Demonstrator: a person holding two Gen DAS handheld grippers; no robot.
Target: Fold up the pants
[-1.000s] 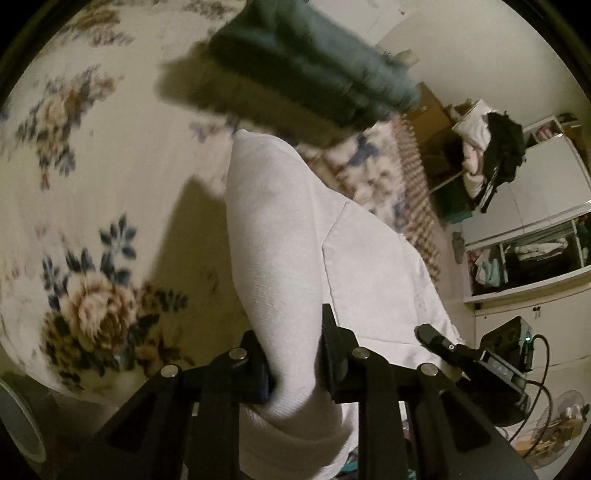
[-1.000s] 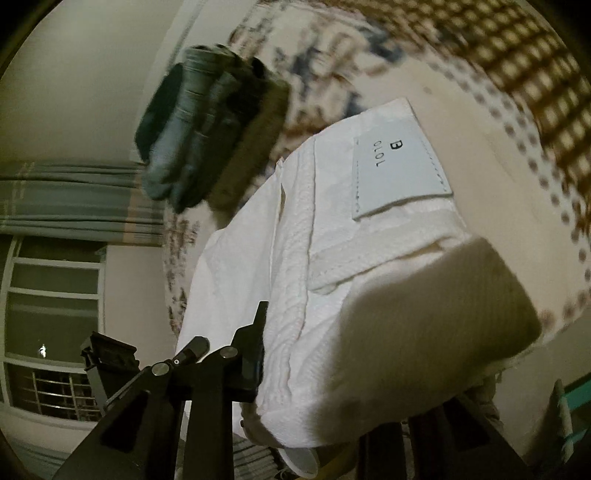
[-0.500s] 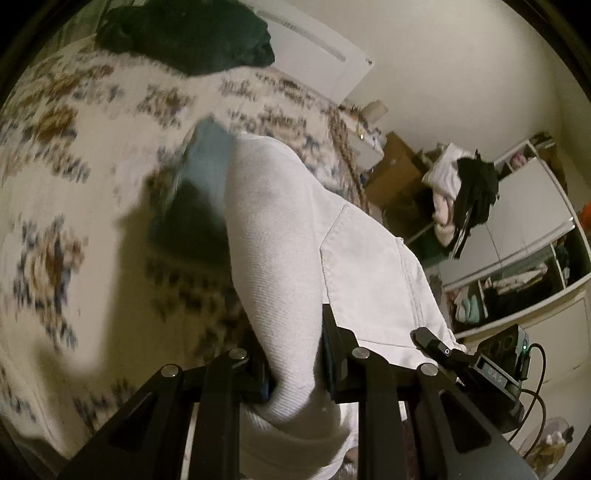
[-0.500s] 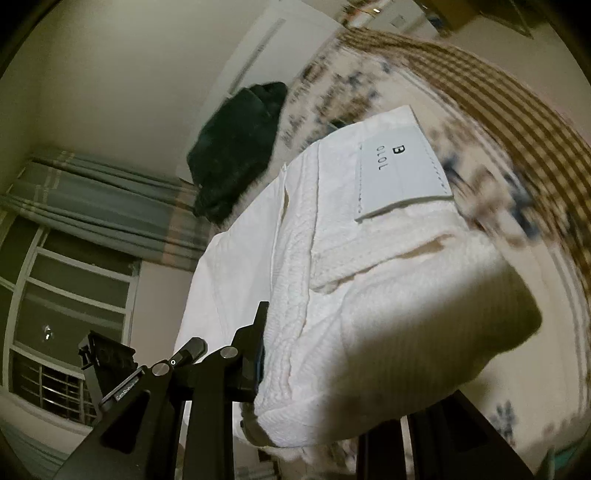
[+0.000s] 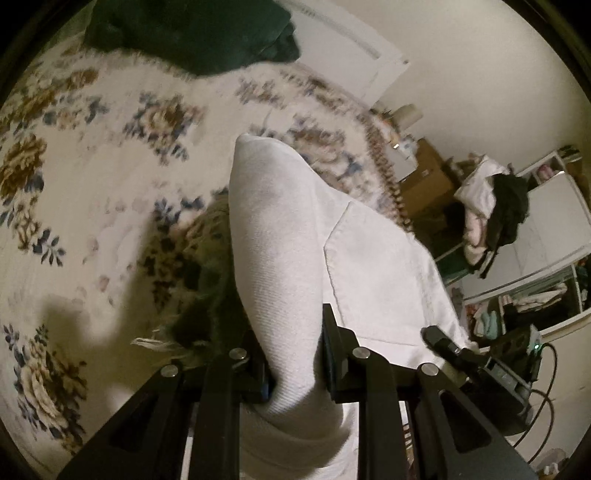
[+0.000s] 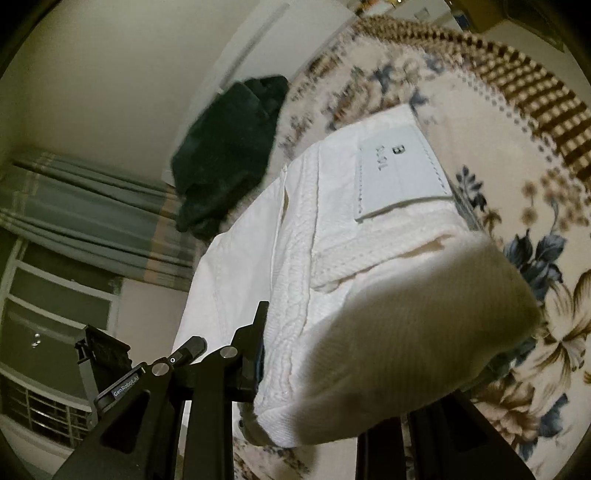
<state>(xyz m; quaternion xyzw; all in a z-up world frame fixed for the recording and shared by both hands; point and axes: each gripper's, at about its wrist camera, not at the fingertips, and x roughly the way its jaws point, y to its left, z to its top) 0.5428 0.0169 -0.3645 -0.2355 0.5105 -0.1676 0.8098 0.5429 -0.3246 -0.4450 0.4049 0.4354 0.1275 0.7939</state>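
Both grippers carry the white twill pants (image 5: 280,236), already bundled thick, above the floral bedspread (image 5: 92,155). Left gripper (image 5: 293,363) jaws are clamped on a folded edge; right gripper (image 6: 310,373) jaws pinch the waistband end by the white brand patch (image 6: 397,173). Folding looks mostly done; setting the bundle down remains, maybe near the dark green garment (image 6: 229,155).

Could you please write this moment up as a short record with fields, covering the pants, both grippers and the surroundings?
item held: white pants, folded, lifted above the bed
left gripper: shut on the pants' folded edge
right gripper: shut on the bundle near the waistband
label: white patch faces up in the right wrist view
surface: floral bedspread
other clothing: dark green garment lying on the bed's far side
background: curtain, open wardrobe
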